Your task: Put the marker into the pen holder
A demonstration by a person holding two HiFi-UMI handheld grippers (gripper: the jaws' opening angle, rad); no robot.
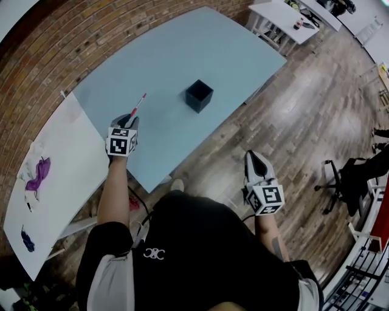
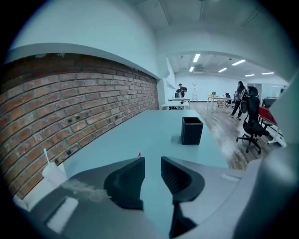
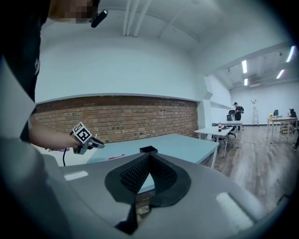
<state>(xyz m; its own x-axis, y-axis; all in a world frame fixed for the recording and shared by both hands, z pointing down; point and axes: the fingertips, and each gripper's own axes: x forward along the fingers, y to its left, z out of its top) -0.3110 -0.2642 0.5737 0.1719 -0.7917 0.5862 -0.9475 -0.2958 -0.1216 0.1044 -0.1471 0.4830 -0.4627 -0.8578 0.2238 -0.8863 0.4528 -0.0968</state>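
A red and white marker (image 1: 137, 107) lies on the light blue table (image 1: 176, 48), pointing away from me. My left gripper (image 1: 126, 124) hovers right at the marker's near end, and its jaws stand open. In the left gripper view only the marker's red tip (image 2: 139, 154) peeks over the left jaw, and the gap of the left gripper (image 2: 153, 161) shows bare table. The black square pen holder (image 1: 199, 95) (image 2: 192, 130) stands upright farther right. My right gripper (image 1: 256, 163) (image 3: 148, 155) is shut and empty, off the table over the wooden floor.
A white board (image 1: 61, 176) with a purple cloth (image 1: 37, 173) adjoins the table's left end. A brick wall (image 2: 70, 107) runs along the far side. White tables (image 1: 285, 18) stand beyond, an office chair (image 1: 343, 179) at the right.
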